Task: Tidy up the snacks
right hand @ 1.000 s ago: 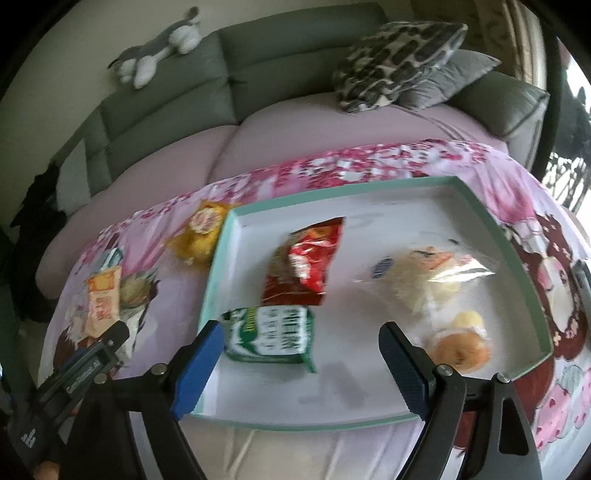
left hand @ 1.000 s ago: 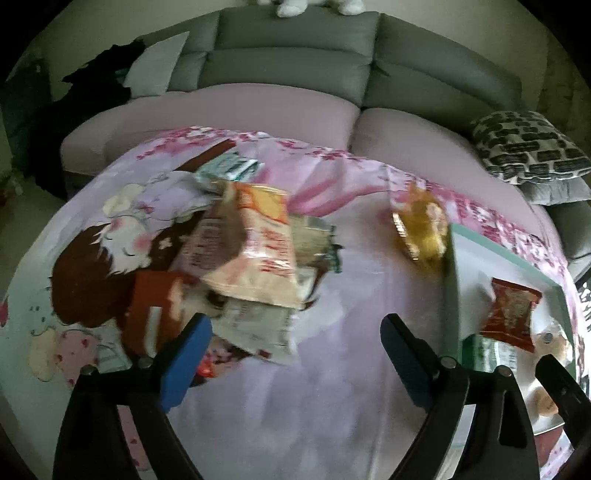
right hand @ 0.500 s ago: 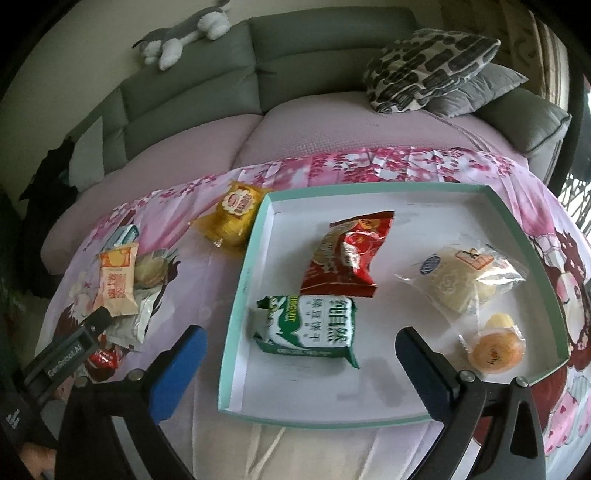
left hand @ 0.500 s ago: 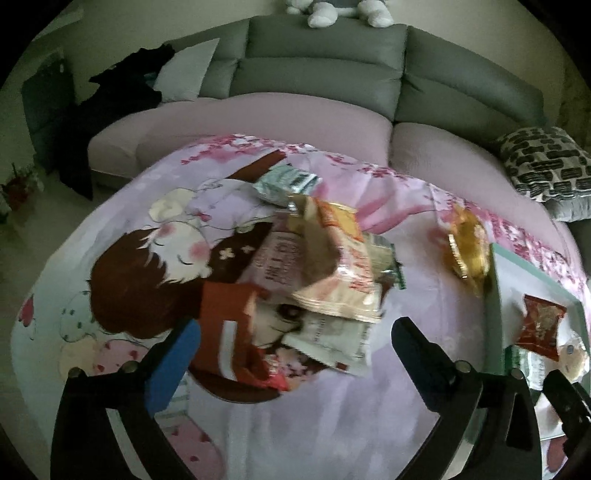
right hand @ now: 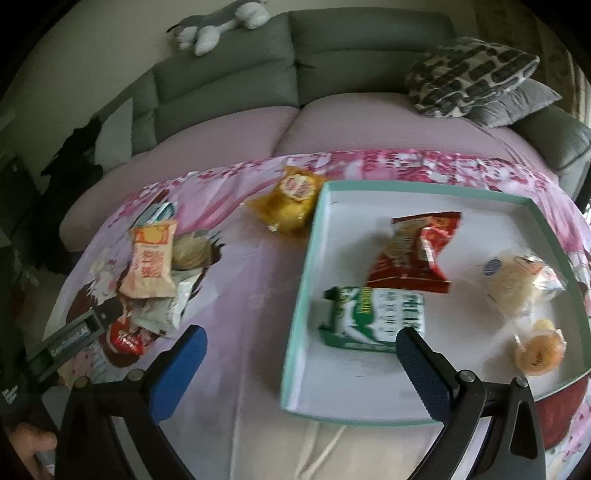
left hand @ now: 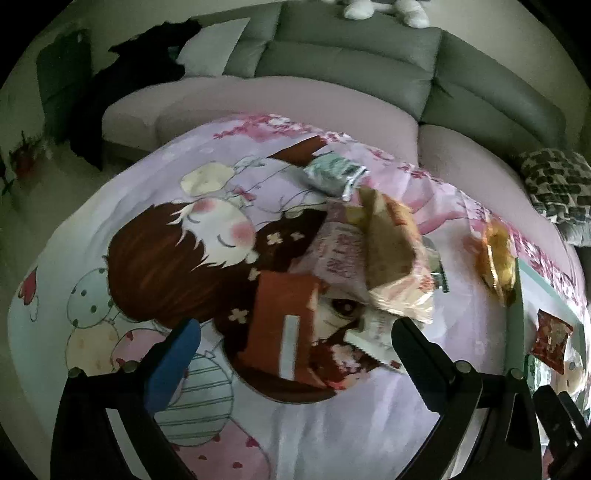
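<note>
A heap of snack packets [left hand: 373, 266] lies on the cartoon-print cloth, with an orange-and-cream packet [right hand: 151, 264] on top and a red box [left hand: 284, 328] at its near side. My left gripper [left hand: 295, 343] is open and empty just in front of the heap. A yellow packet [right hand: 291, 197] lies beside the teal-rimmed tray [right hand: 306, 280]. The tray holds a green packet [right hand: 373, 319], a red packet [right hand: 417, 251], a clear-wrapped bun [right hand: 517, 284] and a small orange cake [right hand: 541, 350]. My right gripper [right hand: 299, 347] is open and empty over the tray's near left edge.
A grey sofa with pink seat cushions [right hand: 332, 122] runs behind the table. A patterned pillow [right hand: 469, 74] and a plush toy [right hand: 221, 22] sit on it. Dark clothing [left hand: 140, 55] lies at the sofa's left end. The left gripper's finger [right hand: 77, 332] shows at the right wrist view's left.
My left gripper has swung left, so the snack heap now sits centre-right in its view. My right gripper has also shifted left, bringing the heap and yellow packet further into view.
</note>
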`<state>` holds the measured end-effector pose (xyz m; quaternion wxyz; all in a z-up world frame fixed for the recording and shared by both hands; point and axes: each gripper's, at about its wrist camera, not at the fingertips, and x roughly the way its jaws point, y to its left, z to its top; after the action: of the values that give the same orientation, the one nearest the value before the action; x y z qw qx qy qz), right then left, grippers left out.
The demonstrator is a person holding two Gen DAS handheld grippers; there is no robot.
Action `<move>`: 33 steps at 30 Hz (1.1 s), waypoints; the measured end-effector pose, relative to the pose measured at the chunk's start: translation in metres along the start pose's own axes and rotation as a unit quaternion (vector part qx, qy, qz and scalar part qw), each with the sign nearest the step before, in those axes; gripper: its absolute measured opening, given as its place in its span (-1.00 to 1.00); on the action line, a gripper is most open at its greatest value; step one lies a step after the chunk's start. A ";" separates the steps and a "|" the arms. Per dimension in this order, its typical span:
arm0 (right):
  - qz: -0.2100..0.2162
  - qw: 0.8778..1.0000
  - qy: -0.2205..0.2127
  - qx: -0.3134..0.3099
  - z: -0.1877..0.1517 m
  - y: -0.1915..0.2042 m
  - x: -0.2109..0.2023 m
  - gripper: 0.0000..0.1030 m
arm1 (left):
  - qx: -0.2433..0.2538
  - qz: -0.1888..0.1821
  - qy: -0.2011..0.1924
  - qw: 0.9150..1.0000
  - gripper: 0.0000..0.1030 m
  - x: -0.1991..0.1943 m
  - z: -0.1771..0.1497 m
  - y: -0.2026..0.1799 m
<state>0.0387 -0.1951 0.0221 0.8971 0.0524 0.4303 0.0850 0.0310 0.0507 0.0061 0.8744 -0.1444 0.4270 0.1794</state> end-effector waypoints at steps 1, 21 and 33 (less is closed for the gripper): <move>0.003 1.000 0.000 -0.004 0.000 0.003 0.000 1.00 | -0.004 0.001 0.001 1.000 1.00 0.001 0.000 0.003; 0.065 0.996 0.020 -0.058 -0.011 0.061 0.018 1.00 | -0.049 -0.020 0.058 0.997 0.99 0.034 -0.003 0.035; 0.078 0.997 -0.003 -0.024 0.004 0.063 0.026 1.00 | -0.048 -0.037 0.047 0.997 0.85 0.047 0.002 0.042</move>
<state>0.0511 -0.1282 0.0149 0.8900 0.0652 0.4200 0.1651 0.0406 0.0984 -0.0340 0.8513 -0.2104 0.4532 0.1598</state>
